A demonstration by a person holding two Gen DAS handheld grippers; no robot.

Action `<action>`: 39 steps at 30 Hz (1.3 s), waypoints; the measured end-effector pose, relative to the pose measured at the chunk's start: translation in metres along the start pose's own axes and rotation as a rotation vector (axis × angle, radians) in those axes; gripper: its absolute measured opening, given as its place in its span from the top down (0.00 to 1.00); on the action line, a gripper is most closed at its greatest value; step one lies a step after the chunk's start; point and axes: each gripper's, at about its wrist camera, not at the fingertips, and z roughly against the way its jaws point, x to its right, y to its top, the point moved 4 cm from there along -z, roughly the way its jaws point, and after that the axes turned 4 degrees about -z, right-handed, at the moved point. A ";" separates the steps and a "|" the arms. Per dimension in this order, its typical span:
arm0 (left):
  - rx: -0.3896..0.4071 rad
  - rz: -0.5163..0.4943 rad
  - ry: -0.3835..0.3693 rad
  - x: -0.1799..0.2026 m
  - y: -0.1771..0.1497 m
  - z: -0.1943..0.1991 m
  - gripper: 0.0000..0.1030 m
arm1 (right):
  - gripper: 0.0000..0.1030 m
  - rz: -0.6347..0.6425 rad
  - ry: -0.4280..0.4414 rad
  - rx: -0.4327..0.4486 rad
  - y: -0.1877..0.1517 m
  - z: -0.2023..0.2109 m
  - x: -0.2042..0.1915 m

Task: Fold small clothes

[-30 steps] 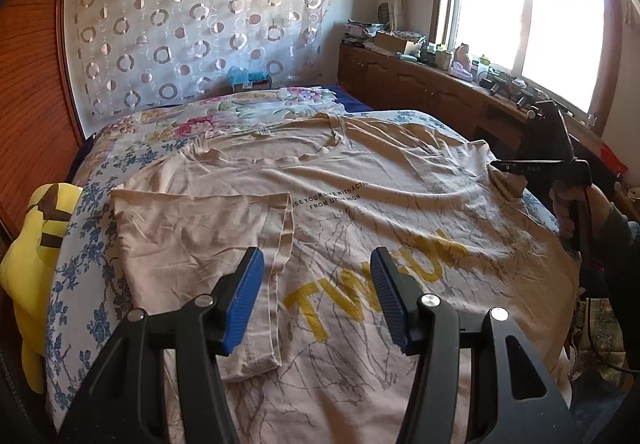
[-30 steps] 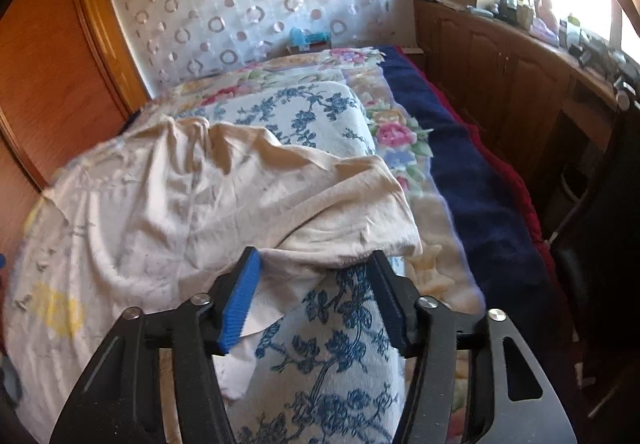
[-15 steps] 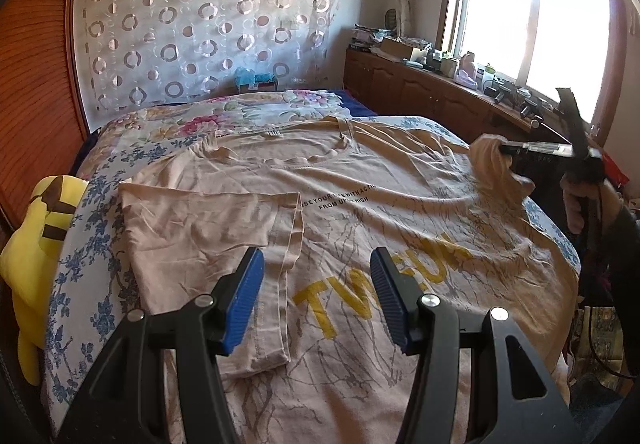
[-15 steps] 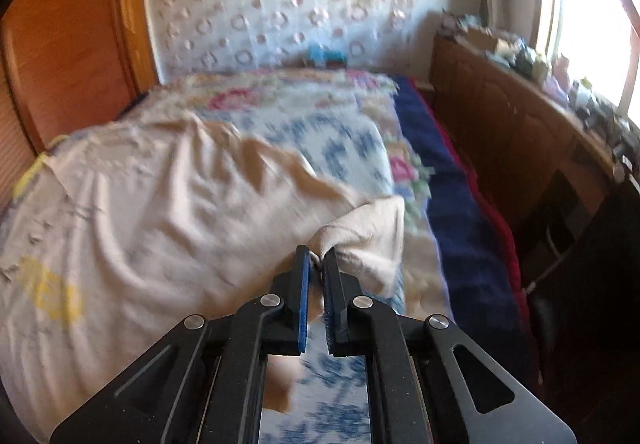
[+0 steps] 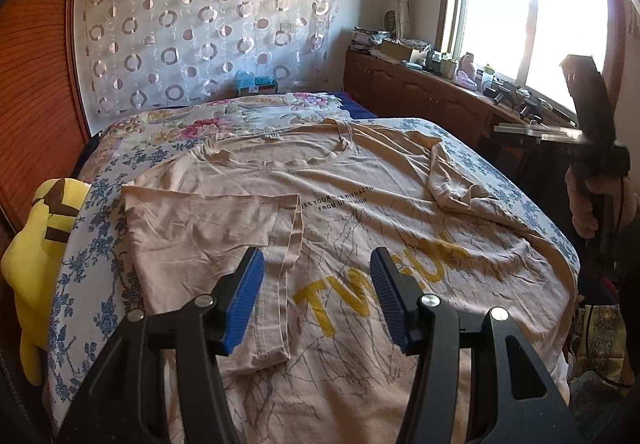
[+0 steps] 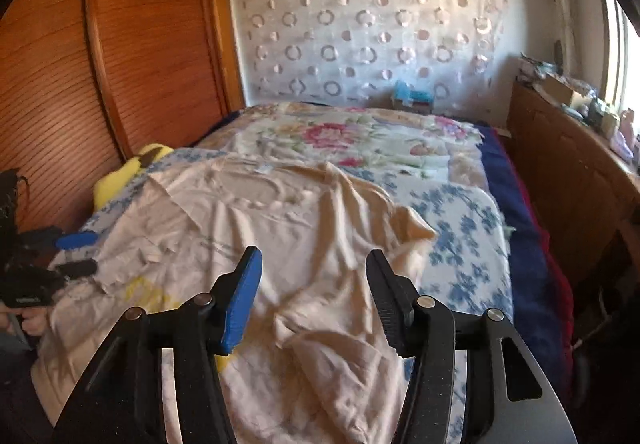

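A beige T-shirt [image 5: 360, 212] with yellow letters lies face up on the bed. Its left sleeve [image 5: 208, 228] is folded flat onto the chest. The right sleeve [image 5: 456, 180] lies crumpled inward on the shirt's right shoulder, free of any grip. My left gripper [image 5: 316, 296] hovers open above the shirt's lower front, nothing between its blue pads. In the right wrist view my right gripper [image 6: 314, 296] is above the shirt's right side [image 6: 280, 228], its jaws opening, with no cloth between them. A hand [image 5: 584, 204] holds it at the bed's right edge.
A yellow plush toy [image 5: 36, 252] lies at the bed's left side by the wooden wardrobe [image 6: 120, 64]. A low wooden cabinet [image 5: 420, 96] with clutter runs under the window on the right. The flowered quilt [image 5: 240, 124] covers the bed beyond the collar.
The right gripper shut on the right sleeve, lifted it inward over the shirt, then opened and rose away; the sleeve now lies on the shoulder. The left gripper has stayed put.
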 end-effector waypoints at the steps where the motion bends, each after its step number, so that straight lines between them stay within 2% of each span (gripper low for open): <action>1: 0.001 0.000 -0.001 0.000 0.000 0.000 0.46 | 0.46 -0.003 -0.009 -0.010 -0.003 -0.001 0.001; 5: -0.006 -0.002 -0.002 0.001 -0.001 -0.001 0.46 | 0.47 -0.025 -0.036 -0.092 -0.032 -0.016 0.015; 10: -0.020 -0.010 -0.001 0.006 -0.002 -0.003 0.46 | 0.53 -0.019 -0.060 -0.169 -0.061 -0.035 0.021; 12: -0.019 -0.007 0.000 0.006 -0.002 -0.003 0.46 | 0.63 -0.027 -0.063 -0.186 -0.067 -0.040 0.023; 14: -0.018 -0.004 0.000 0.006 -0.003 -0.004 0.46 | 0.88 -0.025 -0.056 -0.186 -0.070 -0.039 0.023; 19: -0.017 -0.002 0.000 0.006 -0.004 -0.005 0.46 | 0.96 0.004 -0.010 -0.150 -0.066 -0.024 0.014; 23: -0.016 -0.004 0.000 0.006 -0.004 -0.005 0.46 | 0.96 0.024 0.017 -0.145 -0.067 -0.014 0.001; 27: -0.011 -0.003 0.000 0.006 -0.003 -0.003 0.46 | 0.95 0.069 0.061 -0.176 -0.078 -0.011 -0.017; 29: -0.008 -0.001 0.000 0.005 -0.002 -0.002 0.46 | 0.80 0.075 0.083 -0.189 -0.083 -0.011 -0.023; 30: -0.007 -0.002 -0.001 0.005 -0.002 -0.002 0.46 | 0.76 0.066 0.121 -0.184 -0.083 -0.008 -0.026; 32: -0.008 -0.003 0.000 0.005 -0.002 -0.002 0.46 | 0.73 0.056 0.141 -0.174 -0.083 -0.005 -0.029; 39: 0.001 -0.009 0.002 0.006 0.000 0.001 0.46 | 0.72 0.022 0.063 -0.133 -0.058 -0.011 -0.011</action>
